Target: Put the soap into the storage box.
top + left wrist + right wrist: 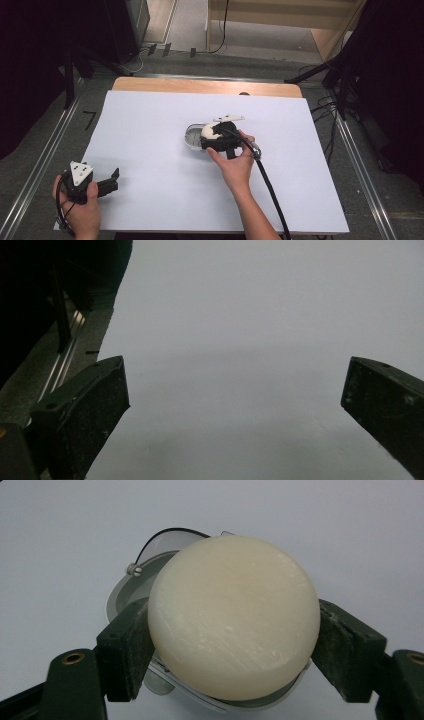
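The right gripper (234,645) pinches a round cream soap bar (234,616) by its rim, just above an open grey-white soap box (131,586) at table centre. It looks firm, waxy and slippery. The left gripper (235,405), at eight o'clock, gapes empty.

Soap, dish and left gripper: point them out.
soap (234,617), right gripper view, middle of its round face.
dish (131,585), right gripper view, its rim left of the soap.
left gripper (111,181), high view, between its jaw tips.
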The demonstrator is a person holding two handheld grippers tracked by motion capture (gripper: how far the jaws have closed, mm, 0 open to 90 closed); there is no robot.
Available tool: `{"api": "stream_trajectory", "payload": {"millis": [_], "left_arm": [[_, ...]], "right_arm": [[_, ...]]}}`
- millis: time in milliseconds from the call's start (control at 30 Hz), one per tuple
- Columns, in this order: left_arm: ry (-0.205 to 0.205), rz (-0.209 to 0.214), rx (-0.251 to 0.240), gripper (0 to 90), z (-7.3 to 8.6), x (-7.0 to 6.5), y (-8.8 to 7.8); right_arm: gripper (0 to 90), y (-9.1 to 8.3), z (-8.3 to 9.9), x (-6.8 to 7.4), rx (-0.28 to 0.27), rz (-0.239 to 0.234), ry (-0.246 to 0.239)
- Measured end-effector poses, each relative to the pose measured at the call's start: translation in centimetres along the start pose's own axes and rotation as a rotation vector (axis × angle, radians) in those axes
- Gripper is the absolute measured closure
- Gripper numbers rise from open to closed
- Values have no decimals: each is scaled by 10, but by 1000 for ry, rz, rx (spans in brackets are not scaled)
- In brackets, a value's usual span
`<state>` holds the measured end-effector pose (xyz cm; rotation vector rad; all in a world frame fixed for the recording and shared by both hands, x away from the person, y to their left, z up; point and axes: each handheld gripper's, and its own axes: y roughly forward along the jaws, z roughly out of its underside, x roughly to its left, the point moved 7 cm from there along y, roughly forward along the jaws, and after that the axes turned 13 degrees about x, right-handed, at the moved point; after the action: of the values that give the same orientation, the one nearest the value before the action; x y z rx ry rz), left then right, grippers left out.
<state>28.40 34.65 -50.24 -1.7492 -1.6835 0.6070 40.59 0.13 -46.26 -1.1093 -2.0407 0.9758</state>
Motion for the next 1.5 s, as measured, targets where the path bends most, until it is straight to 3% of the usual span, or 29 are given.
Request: {"api": "stream_trajectory", "payload": {"millis": [900,1133,1367,1500], "left_arm": [[-4,1,-1,0,0,0,0],[-3,1,-1,0,0,0,0],[-2,0,-2,0,0,0,0],[-1,0,0,0,0,0,0]], "right_arm": [[246,26,-3,2,60,-4,39],[245,30,-2,3,77,-41,40],[246,23,-5,-1,49,-43,54],[249,10,-8,-4,20,-45,49]]}}
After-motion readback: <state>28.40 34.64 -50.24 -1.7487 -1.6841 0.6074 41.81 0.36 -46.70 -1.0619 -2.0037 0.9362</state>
